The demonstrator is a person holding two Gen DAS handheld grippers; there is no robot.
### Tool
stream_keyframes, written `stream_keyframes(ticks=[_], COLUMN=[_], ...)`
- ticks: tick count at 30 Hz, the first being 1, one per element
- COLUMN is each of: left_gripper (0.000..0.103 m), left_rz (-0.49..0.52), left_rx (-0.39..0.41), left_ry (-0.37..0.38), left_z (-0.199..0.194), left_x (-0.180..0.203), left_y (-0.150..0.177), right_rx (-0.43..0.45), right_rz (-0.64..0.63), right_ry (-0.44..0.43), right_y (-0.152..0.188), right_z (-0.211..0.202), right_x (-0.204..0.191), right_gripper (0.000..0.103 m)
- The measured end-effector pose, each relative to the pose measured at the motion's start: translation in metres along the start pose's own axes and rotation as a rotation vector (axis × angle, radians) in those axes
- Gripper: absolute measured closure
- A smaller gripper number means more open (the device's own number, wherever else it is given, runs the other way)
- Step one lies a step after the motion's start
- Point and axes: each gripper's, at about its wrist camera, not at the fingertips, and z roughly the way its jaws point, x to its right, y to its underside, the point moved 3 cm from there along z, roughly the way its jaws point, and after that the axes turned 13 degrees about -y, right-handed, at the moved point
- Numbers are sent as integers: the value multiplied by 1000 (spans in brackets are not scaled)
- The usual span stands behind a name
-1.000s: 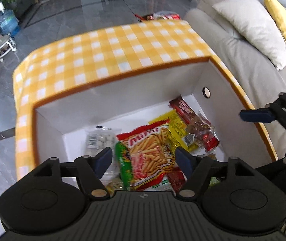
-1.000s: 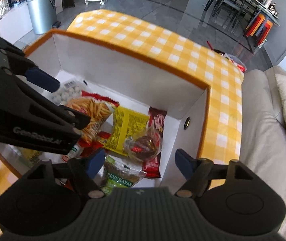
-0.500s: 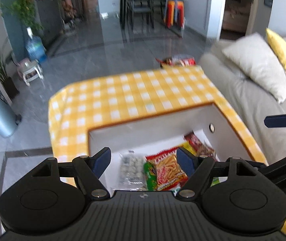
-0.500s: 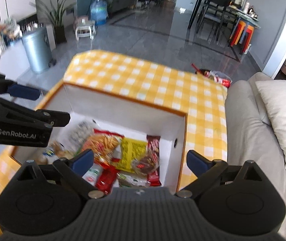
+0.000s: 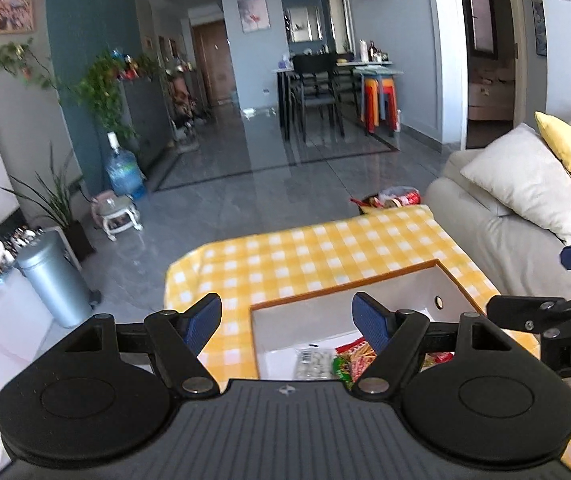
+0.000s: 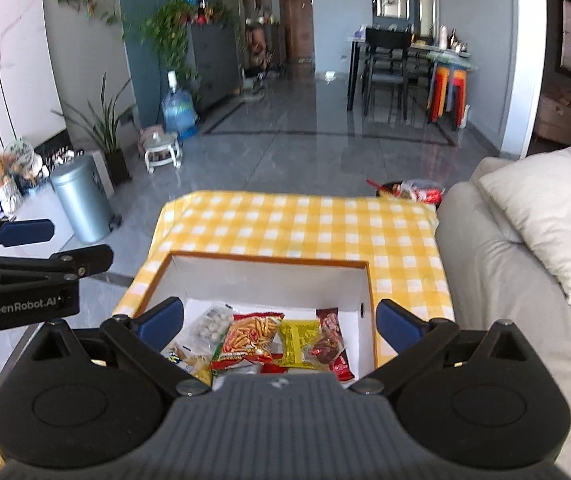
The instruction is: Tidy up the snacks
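while both grippers hover spread and empty, i see the red-and-orange chip bag point(image 6: 247, 334) lying in the white open-top box point(image 6: 269, 282), below and just ahead of my right gripper point(image 6: 279, 320), nearer it than my left gripper point(image 5: 287, 318); its long axis runs away from me.

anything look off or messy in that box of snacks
The snacks in the white box lie overlapping rather than sorted: the fries bag sits tilted over other packets, a chocolate packet atop the yellow packet. Nothing looks spilled or torn.
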Motion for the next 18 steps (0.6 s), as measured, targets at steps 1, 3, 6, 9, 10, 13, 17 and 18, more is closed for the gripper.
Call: stream_keyframes(ticks=[1, 3, 6, 9, 10, 13, 17, 18], left_gripper=[15, 14, 14, 14, 14, 14, 13, 13], left_rz=[-3, -10, -27, -30, -36, -62, -89, -95], left_rx=[7, 17, 25, 14, 11, 9, -50, -75], left_ry=[-8, -17, -25, -50, -67, -114, -125, -121], left_z=[-4, -12, -25, -34, -36, -44, -42, -41], left_x=[-1, -3, -7, -13, -15, -21, -22, -23], left_y=[1, 4, 11, 22, 25, 37, 57, 62], right_rx=[14, 35, 58, 67, 71, 75, 73, 69], right_rz=[-4, -8, -9, -11, -11, 3, 9, 9], right_ry=[5, 4, -1, 1, 4, 7, 3, -2], right_y=[2, 6, 12, 20, 23, 32, 47, 51], right_z=[-6, -17, -29, -38, -40, -43, -44, -43], right_x=[-3, -9, -15, -18, -20, -22, -28, -29], right_gripper=[4, 4, 4, 4, 4, 4, 4, 4])
